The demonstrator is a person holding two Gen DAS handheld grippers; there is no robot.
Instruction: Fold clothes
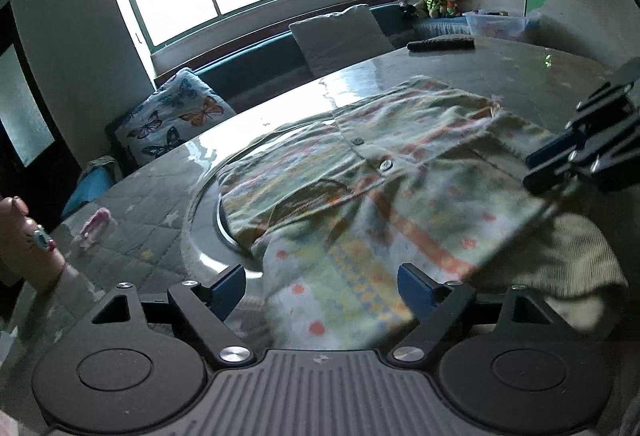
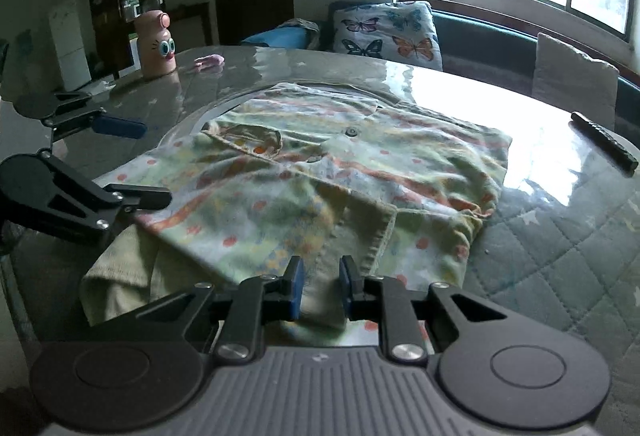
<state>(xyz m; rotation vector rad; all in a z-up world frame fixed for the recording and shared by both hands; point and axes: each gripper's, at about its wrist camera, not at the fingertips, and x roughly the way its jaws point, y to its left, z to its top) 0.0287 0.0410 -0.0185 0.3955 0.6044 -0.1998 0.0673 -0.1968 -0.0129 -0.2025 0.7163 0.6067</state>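
A pale green patterned button shirt [image 1: 380, 172] lies partly folded on the glass-topped table, over the round turntable; it also shows in the right wrist view [image 2: 320, 176]. My left gripper [image 1: 322, 294] is open, its jaws wide apart either side of the shirt's near edge. My right gripper [image 2: 320, 286] has its jaws narrowly apart around a fold of the shirt's near hem; the cloth runs between the pads. It appears from the side in the left wrist view [image 1: 560, 172]. A cream ribbed garment [image 2: 120, 276] lies under the shirt's near corner.
A pink bottle with cartoon eyes [image 2: 156, 44] and a small pink item [image 2: 208, 61] stand at the table's far left. A dark remote [image 2: 604, 142] lies at the right. A bench with a butterfly cushion [image 2: 388, 32] runs behind the table under the window.
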